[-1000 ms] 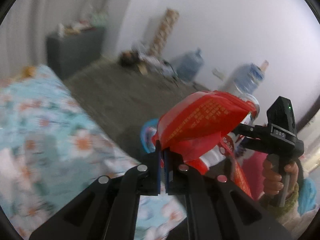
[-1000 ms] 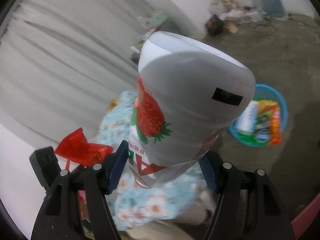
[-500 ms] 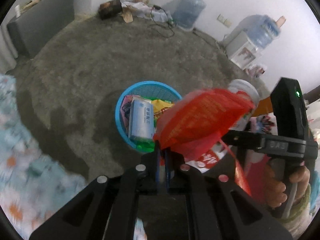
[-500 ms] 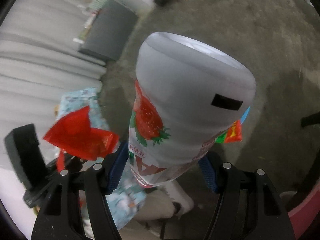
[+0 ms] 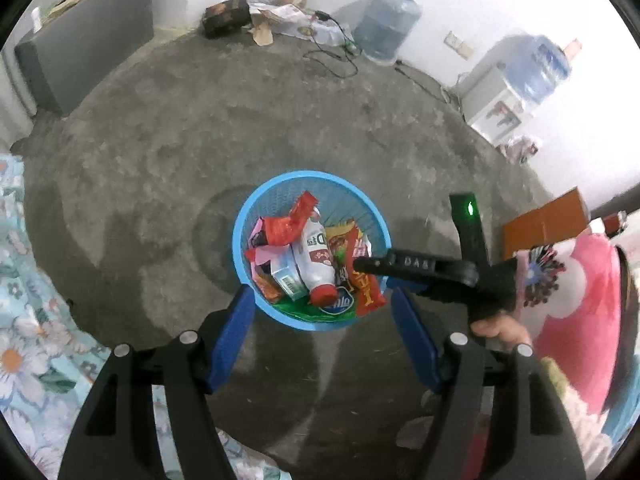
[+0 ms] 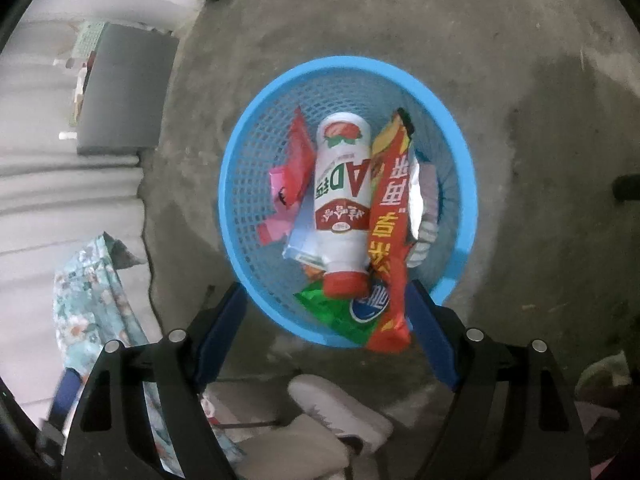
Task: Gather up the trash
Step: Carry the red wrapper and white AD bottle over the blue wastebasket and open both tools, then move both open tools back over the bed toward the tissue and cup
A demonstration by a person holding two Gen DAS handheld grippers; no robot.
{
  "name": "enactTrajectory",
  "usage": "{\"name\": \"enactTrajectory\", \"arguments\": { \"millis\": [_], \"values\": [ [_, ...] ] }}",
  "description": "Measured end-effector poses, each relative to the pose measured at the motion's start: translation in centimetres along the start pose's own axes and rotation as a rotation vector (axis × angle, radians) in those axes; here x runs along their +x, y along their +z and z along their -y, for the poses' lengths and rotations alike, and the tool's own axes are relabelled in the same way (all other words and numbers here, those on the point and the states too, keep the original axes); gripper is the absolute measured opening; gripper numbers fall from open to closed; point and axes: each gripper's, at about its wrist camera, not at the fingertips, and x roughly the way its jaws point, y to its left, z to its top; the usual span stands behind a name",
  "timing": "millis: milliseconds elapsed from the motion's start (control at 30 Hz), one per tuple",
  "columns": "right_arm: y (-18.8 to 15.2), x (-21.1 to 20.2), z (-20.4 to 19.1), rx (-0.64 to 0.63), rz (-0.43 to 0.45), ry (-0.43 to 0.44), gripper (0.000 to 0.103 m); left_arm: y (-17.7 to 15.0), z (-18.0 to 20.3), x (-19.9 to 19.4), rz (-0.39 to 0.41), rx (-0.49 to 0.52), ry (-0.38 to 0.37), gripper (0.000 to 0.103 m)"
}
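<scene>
Both the left claw (image 5: 322,336) and right claw (image 6: 326,334), jaws just opened and empty, are held above the blue basket (image 6: 256,120) so the bottle (image 6: 342,196) and red wrapper (image 5: 286,226) are dropped inside.

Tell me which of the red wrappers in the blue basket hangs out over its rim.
The long red wrapper with yellow lettering, right of the white bottle: its lower end overhangs the blue basket rim. The small red wrapper left of the bottle lies wholly inside.
</scene>
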Motion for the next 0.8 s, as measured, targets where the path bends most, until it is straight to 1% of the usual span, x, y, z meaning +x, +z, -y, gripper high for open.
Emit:
{"name": "enactTrajectory", "arguments": {
  "millis": [67, 100, 133, 200, 333, 400, 467, 533, 600, 633, 667, 733, 800],
  "values": [
    [0.5, 0.6, -2.9, -0.003, 0.013, 0.001, 0.077, -0.2, -0.5, -1.3, 0.017, -0.029, -0.022, 0.069],
    [0.3, -0.1, -3.1, -0.013, 0.022, 0.003, 0.077, 0.0, -0.6, -1.8, 0.024, -0.042, -0.029, 0.069],
    [-0.6, 0.1, -3.1, -0.021, 0.03, 0.003, 0.077, -0.1, -0.8, -2.5, 0.032, -0.053, -0.04, 0.069],
    [-0.7, -0.6, -3.6, -0.049, 0.049, -0.001, 0.077, -0.6, -1.3, -4.6, 0.057, -0.084, -0.072, 0.069],
    [-2.9, -3.1, -7.6, -0.154, 0.086, 0.022, 0.077, -2.4, -2.3, -9.4, 0.114, -0.119, -0.119, 0.069],
    [-4.2, -4.3, -9.8, -0.213, 0.1, 0.038, 0.077, -4.1, -3.2, -12.5, 0.167, -0.13, -0.116, 0.07],
    [-6.0, -5.5, -12.3, -0.277, 0.112, 0.06, 0.078, -6.2, -4.5, -16.1, 0.229, -0.146, -0.099, 0.073],
    [-8.0, -6.5, -15.0, -0.342, 0.114, 0.094, 0.078, -8.1, -5.8, -18.6, 0.275, -0.163, -0.093, 0.075],
    [-9.6, -7.2, -17.3, -0.39, 0.11, 0.13, 0.079, -10.6, -7.7, -21.4, 0.324, -0.188, -0.062, 0.076],
    [-10.9, -7.4, -18.9, -0.424, 0.108, 0.152, 0.079, -11.9, -8.7, -22.6, 0.348, -0.2, -0.04, 0.076],
    [-11.9, -7.7, -20.2, -0.454, 0.105, 0.173, 0.08, -13.6, -9.9, -24.0, 0.374, -0.217, 0.001, 0.077],
    [-13.8, -8.0, -22.7, -0.506, 0.098, 0.212, 0.08, -16.1, -11.6, -25.8, 0.41, -0.248, 0.055, 0.077],
    [-16.0, -8.2, -25.3, -0.555, 0.079, 0.252, 0.08, -19.5, -14.1, -27.8, 0.446, -0.305, 0.099, 0.078]
  ]
}}
